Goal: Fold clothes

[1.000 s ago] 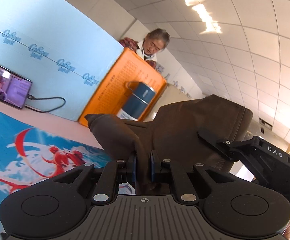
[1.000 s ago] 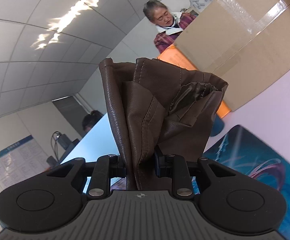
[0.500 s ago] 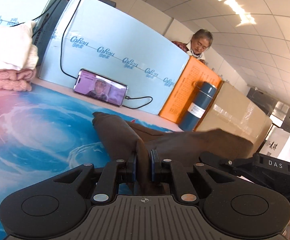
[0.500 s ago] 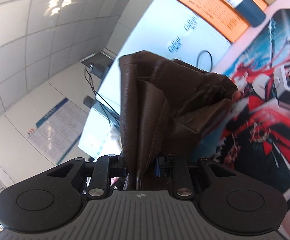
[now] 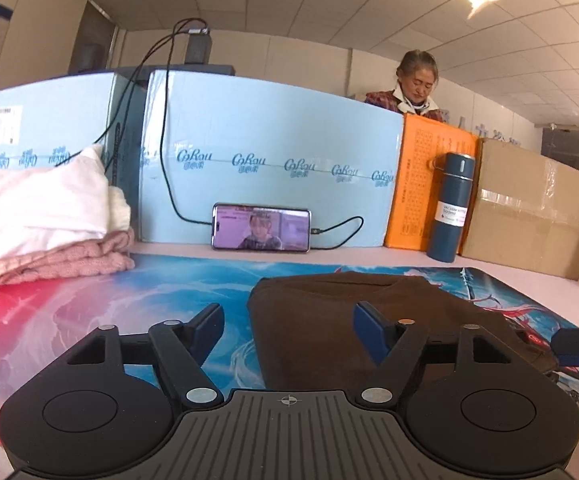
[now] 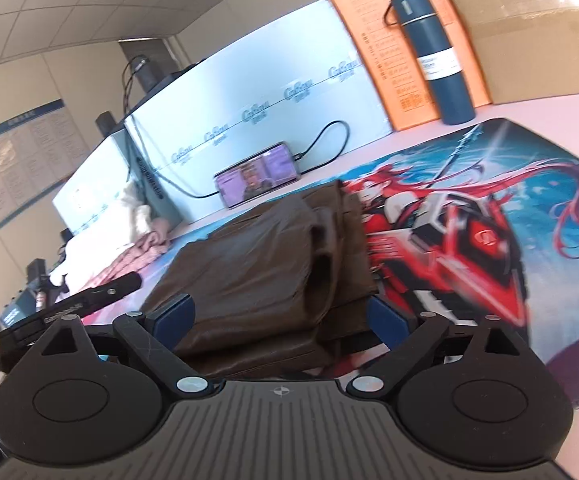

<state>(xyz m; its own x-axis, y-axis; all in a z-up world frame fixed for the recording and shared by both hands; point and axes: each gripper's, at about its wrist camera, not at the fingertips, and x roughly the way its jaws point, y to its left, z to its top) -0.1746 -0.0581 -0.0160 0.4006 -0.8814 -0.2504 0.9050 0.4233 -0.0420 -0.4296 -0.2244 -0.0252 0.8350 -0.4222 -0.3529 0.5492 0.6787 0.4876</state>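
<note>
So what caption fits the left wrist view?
Left hand-held gripper opening over brown garment lying on printed mat.

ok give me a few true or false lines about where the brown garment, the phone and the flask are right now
1. The brown garment lies on the printed mat. True.
2. The left tongs are clamped on the garment. False: their jaws are opening, pads clear of the cloth.
3. The phone leans against the light blue box with a cable plugged in. True.
4. The blue flask lies on its side on the mat. False: it stands upright off the mat, by the orange box.
5. The right tongs hold the garment in the air. False: they are opening and it rests on the mat.
</note>
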